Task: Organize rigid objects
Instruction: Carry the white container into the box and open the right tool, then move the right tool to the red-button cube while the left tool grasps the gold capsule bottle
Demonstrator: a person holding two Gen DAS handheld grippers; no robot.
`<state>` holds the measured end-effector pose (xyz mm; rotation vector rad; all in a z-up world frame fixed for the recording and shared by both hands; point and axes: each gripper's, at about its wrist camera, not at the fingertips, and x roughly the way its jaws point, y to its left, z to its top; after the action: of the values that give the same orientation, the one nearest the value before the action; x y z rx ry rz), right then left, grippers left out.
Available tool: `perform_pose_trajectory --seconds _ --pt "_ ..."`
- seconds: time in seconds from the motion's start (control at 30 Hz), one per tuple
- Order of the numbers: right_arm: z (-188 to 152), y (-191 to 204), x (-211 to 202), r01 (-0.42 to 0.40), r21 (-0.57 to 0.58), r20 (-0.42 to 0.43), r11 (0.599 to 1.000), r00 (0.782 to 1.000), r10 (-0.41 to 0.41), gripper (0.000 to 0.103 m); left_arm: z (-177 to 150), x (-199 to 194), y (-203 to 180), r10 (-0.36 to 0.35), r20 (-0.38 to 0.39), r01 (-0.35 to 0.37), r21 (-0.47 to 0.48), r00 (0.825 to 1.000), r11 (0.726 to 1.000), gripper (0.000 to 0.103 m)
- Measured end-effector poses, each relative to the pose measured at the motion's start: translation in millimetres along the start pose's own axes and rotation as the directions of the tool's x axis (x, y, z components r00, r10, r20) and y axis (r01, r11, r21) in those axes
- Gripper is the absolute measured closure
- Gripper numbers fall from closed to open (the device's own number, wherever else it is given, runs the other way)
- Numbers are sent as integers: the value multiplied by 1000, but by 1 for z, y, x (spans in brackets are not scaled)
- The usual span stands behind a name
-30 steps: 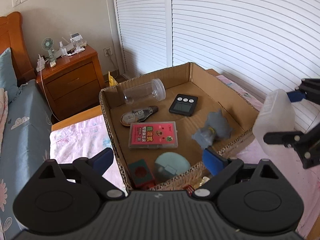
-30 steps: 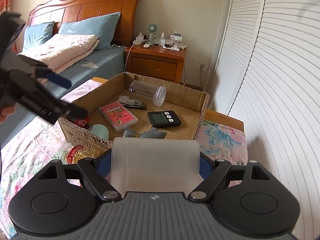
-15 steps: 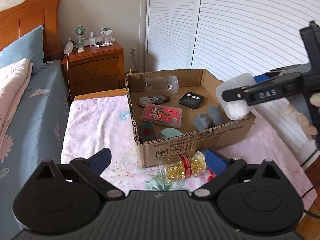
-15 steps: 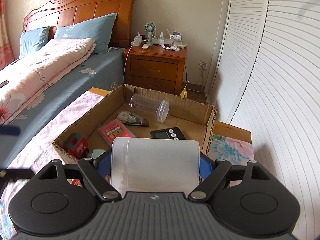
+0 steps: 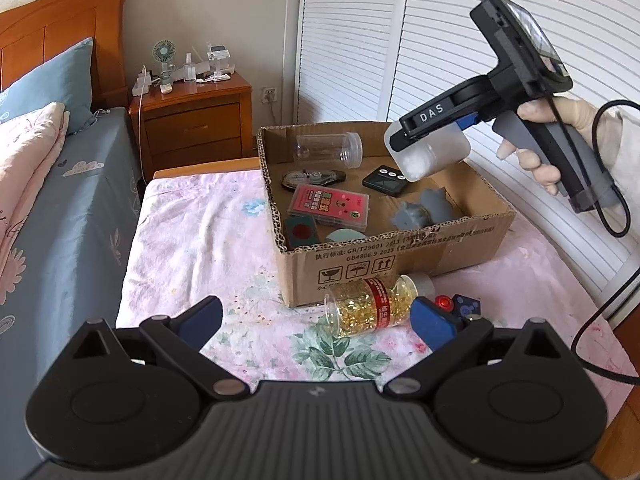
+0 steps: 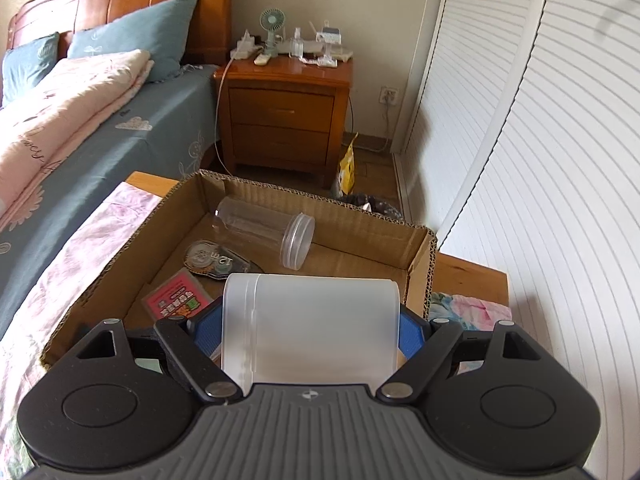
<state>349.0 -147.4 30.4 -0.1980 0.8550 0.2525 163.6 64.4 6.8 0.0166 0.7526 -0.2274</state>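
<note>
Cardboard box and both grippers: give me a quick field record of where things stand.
box: on the pink floral cloth, open top
inside: clear jar, tape dispenser, pink case, black timer
right gripper: jaws shut on frosted container, above the box
left gripper: jaws open, empty
outside: capsule bottle, lying against the box front

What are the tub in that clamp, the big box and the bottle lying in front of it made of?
The tub looks like frosted, translucent plastic: milky walls, light passing through. The box is brown corrugated cardboard; fluted edges show along its rim. The bottle seems clear plastic, possibly glass: golden capsules show through it.
</note>
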Motion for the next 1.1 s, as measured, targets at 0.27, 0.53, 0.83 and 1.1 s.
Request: perform_pose_trajectory --seconds 0.27,0.53,0.83,1.1 --pt "-6 0 8 -3 3 -15 1000 1000 3 5 1 5 8 5 -6 -5 -22 1000 1000 3" --pt "-8 -6 -24 -13 24 47 1000 999 11 0 2 3 0 3 -2 -3 -8 1000 1000 3" --pt "-51 8 -69 -36 34 84 999 996 33 0 0 0 -1 34 -2 -34 -20 999 999 3" --pt "-120 32 -85 -106 5 106 994 989 105 0 -7 7 2 70 -18 -70 -24 997 997 3"
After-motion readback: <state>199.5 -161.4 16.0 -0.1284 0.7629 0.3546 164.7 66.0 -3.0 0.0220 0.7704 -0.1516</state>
